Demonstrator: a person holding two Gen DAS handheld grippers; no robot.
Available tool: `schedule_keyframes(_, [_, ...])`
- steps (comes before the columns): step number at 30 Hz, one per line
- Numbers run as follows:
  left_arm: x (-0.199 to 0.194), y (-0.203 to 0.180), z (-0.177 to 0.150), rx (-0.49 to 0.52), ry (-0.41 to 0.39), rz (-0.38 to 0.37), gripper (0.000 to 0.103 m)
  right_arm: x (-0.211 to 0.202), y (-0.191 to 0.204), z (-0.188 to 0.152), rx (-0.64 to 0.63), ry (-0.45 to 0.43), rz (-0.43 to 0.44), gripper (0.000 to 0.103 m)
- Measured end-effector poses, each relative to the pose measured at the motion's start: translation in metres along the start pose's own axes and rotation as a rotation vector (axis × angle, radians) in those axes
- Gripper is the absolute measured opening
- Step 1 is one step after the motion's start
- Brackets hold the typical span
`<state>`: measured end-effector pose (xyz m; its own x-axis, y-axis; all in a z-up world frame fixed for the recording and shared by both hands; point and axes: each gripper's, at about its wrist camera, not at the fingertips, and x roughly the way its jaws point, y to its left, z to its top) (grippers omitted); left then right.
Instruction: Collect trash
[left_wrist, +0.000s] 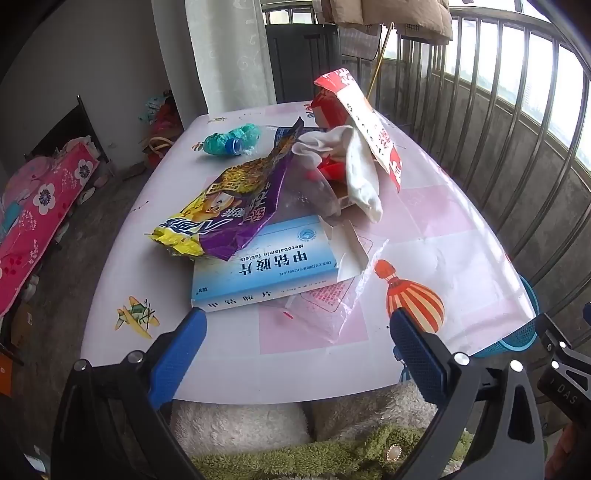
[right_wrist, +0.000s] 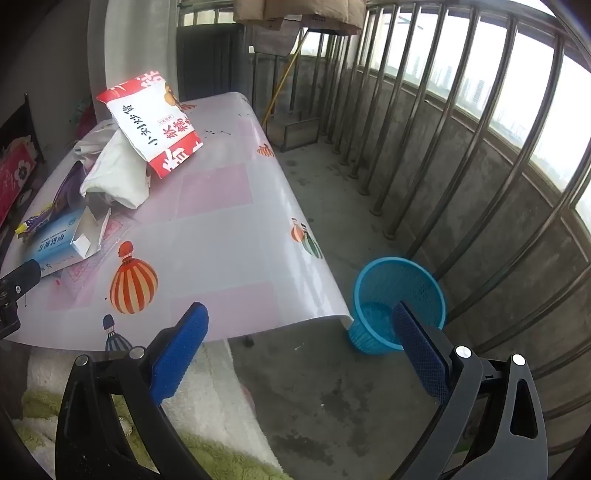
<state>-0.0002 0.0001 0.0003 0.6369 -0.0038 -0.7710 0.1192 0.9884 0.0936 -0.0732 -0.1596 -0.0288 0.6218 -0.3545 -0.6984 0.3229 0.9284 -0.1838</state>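
A heap of trash lies on the pink table (left_wrist: 424, 221): a blue medicine box (left_wrist: 258, 273) nearest me, a purple and yellow snack bag (left_wrist: 236, 210) over it, a white sock (left_wrist: 358, 173), a red and white snack bag (left_wrist: 365, 122) and a crushed green bottle (left_wrist: 232, 142) at the far side. Clear plastic film (left_wrist: 332, 306) lies under the box. My left gripper (left_wrist: 297, 326) hovers open just in front of the box, nothing between its fingers. My right gripper (right_wrist: 299, 321) stands open over the table's near right corner, beside the blue bin (right_wrist: 399, 302) on the floor.
The bin stands on the concrete floor by the table's right corner, with a metal railing (right_wrist: 461, 129) behind it. A pink flowered bed (left_wrist: 40, 214) lies to the left. Fluffy white and green cloth (left_wrist: 288, 435) shows below the grippers. A broom handle (right_wrist: 284, 77) leans at the back.
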Motion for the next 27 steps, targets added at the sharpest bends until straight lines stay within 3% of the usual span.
schedule_keyframes(27, [0.0076, -0.0038, -0.0051, 0.011, 0.028, -0.008, 0.097, 0.0027, -0.0023, -0.0014, 0.014, 0.012, 0.01, 0.095])
